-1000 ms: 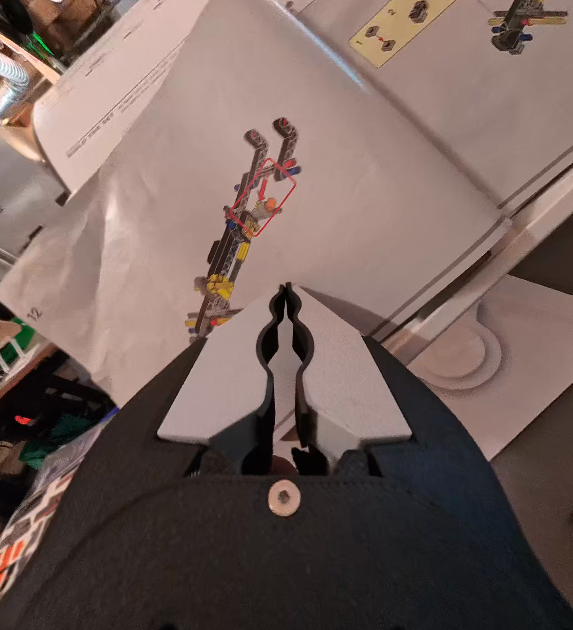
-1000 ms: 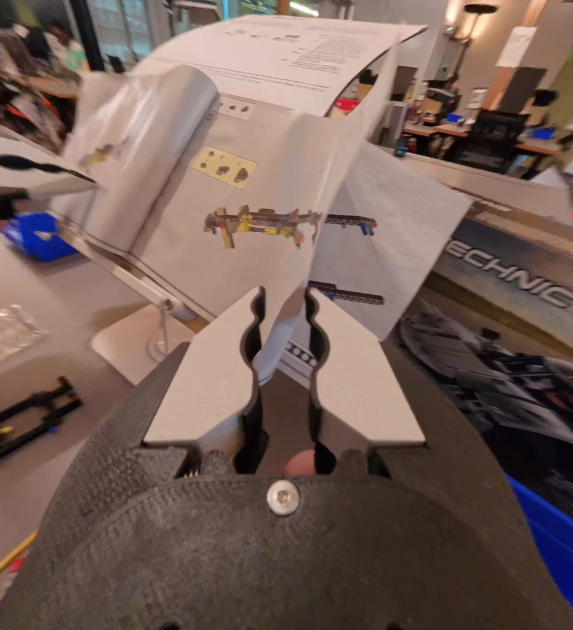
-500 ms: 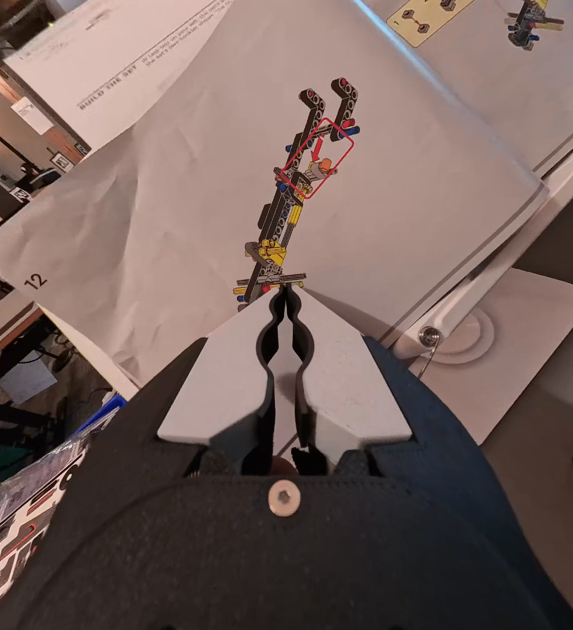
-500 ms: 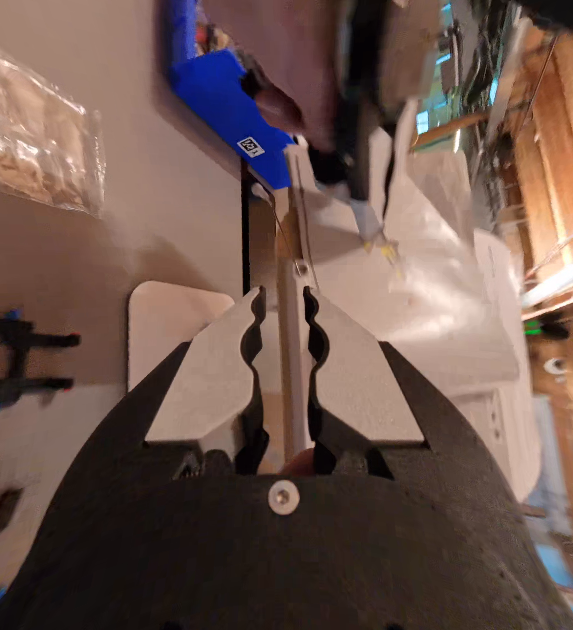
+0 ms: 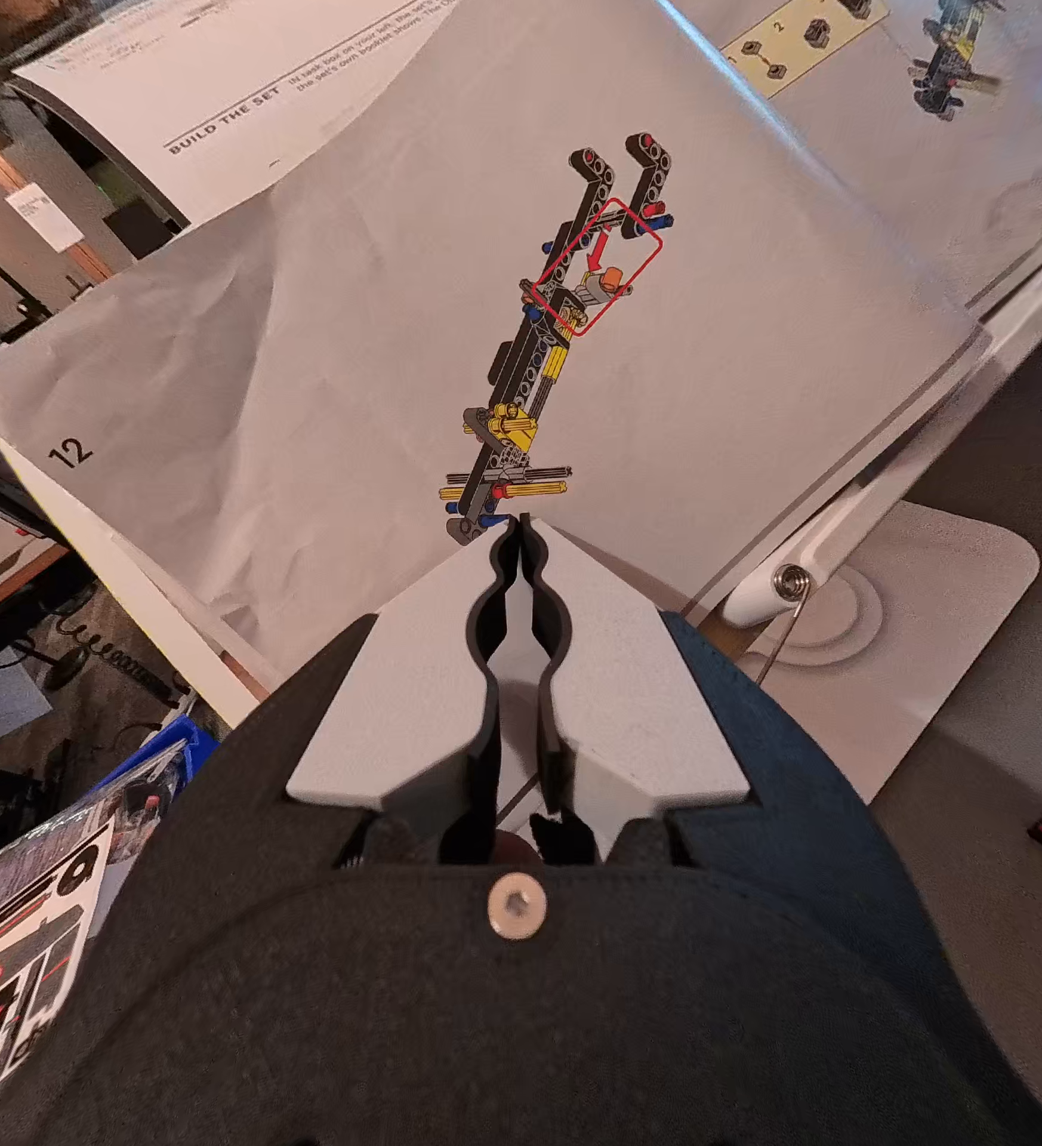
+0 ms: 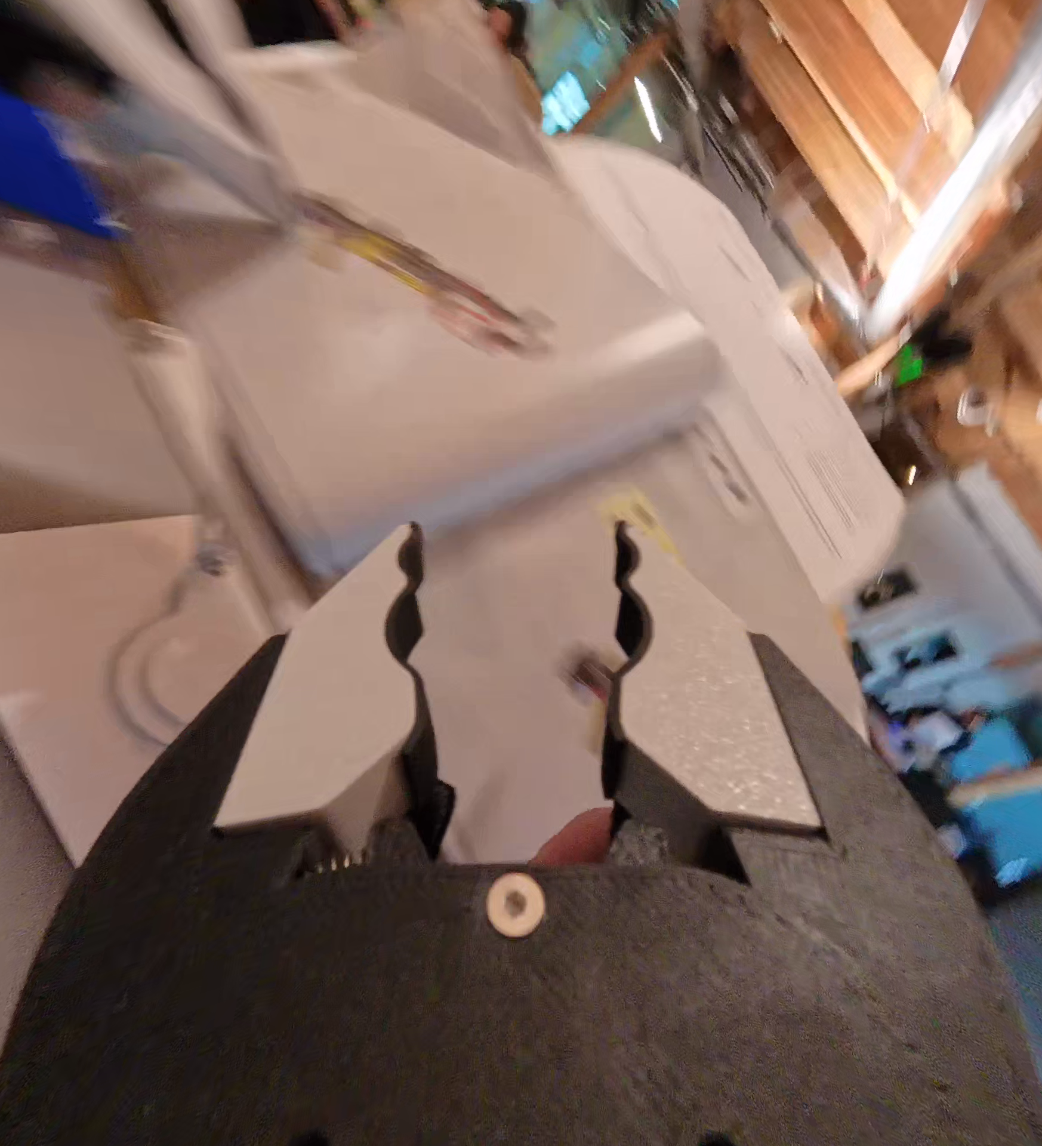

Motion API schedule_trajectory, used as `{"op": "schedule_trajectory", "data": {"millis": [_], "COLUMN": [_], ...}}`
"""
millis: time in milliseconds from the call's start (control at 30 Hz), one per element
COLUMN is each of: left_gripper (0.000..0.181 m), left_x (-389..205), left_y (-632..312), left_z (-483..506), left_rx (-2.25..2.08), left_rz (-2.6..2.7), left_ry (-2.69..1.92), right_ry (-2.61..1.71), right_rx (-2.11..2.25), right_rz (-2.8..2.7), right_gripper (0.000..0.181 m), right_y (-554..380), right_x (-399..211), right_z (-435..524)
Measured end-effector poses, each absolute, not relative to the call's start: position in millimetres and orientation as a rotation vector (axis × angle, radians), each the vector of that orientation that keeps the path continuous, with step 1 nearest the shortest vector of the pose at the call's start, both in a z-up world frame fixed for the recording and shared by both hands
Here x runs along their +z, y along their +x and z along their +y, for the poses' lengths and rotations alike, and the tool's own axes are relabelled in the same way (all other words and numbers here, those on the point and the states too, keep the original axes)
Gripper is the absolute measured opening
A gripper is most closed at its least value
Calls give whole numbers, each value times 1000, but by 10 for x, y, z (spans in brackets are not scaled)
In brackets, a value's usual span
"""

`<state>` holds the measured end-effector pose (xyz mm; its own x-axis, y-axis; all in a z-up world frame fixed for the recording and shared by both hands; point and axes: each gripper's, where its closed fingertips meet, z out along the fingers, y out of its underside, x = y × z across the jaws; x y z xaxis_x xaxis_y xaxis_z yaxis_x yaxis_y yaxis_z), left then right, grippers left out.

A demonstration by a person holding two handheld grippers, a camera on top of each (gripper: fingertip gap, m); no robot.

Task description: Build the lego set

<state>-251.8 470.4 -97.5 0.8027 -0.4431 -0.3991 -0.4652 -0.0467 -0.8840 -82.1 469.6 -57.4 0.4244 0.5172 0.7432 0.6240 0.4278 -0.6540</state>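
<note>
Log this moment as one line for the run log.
left gripper: shut on instruction page | right gripper: open, empty, facing booklet stand | right wrist view blurred | no bricks held

My left gripper (image 5: 517, 521) has pale grey fingers with black wavy inner edges, set in a dark, finely textured body with a silver screw. The instruction page (image 5: 320, 347) ahead is creased white paper printed with a black, yellow and grey model, blue and red pins, and a red outlined box around an orange part. Its stand base (image 5: 915, 626) on the right is white. My right gripper (image 6: 515, 533) matches: grey fingers, black shell. Far left, a blurred blue bin (image 6: 4, 155).
</note>
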Motion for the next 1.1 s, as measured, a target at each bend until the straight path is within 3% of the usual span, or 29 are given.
{"op": "schedule_trajectory", "data": {"millis": [167, 300, 400, 567, 767, 933, 1100], "left_gripper": [0, 0, 0, 0, 1, 32, 90], "left_x": [-976, -977, -982, -985, -920, -351, -379], "left_y": [-2518, -2518, -2520, -2520, -2553, -2315, -1259], "left_z": [4707, 4709, 4703, 4706, 4673, 4264, 3809], "left_rx": [30, 34, 42, 52, 73, 151, 216], "left_rz": [714, 700, 704, 706, 672, 624, 799], "left_ry": [-1667, -1674, -1682, -1685, -1666, -1446, -1261], "right_ry": [-1537, -1660, -1637, -1547, -1464, -1480, -1496], "right_rx": [151, 364, 335, 201, 183, 485, 797], "right_rz": [-960, -1047, -990, -1037, -1115, -1089, -1041], "right_gripper": [98, 90, 53, 14, 0, 0, 0], "right_y": [311, 277, 322, 289, 60, -381, -793], "right_x": [-321, -597, -533, -478, -297, -111, 70], "right_z": [5607, 5661, 5671, 5518, 5106, 4693, 4442]}}
